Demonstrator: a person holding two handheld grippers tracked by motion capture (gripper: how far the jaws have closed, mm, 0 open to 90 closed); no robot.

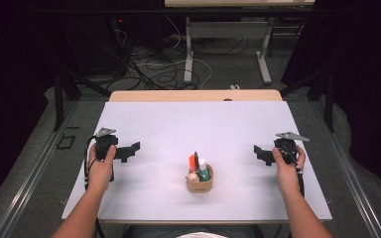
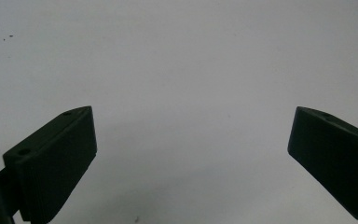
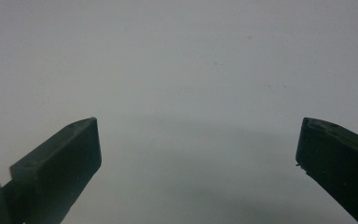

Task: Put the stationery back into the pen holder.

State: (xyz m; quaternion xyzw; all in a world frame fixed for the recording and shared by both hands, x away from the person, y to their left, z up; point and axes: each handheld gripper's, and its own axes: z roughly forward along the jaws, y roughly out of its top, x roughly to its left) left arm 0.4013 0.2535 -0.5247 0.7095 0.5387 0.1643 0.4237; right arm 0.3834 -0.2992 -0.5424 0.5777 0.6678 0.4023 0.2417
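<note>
Resting on the white table, well apart at its left and right sides: left gripper and right gripper, each held in a hand and pointing inward toward the middle. Standing wide open on the left, jaws spread far apart with bare white tabletop between them, holding nothing, touching nothing that can be made out. Standing just as wide open on the right, jaws spread over the bare tabletop, gripping nothing. Sitting between the two grippers, toward the near edge of the table, well apart from both: a small round tan cup. Standing upright inside the cup: a black pen, an orange marker, a white and green tube and a small pale rounded thing, too small to tell further. Lying beyond the far edge of the table: a tangle of cables on the floor.
</note>
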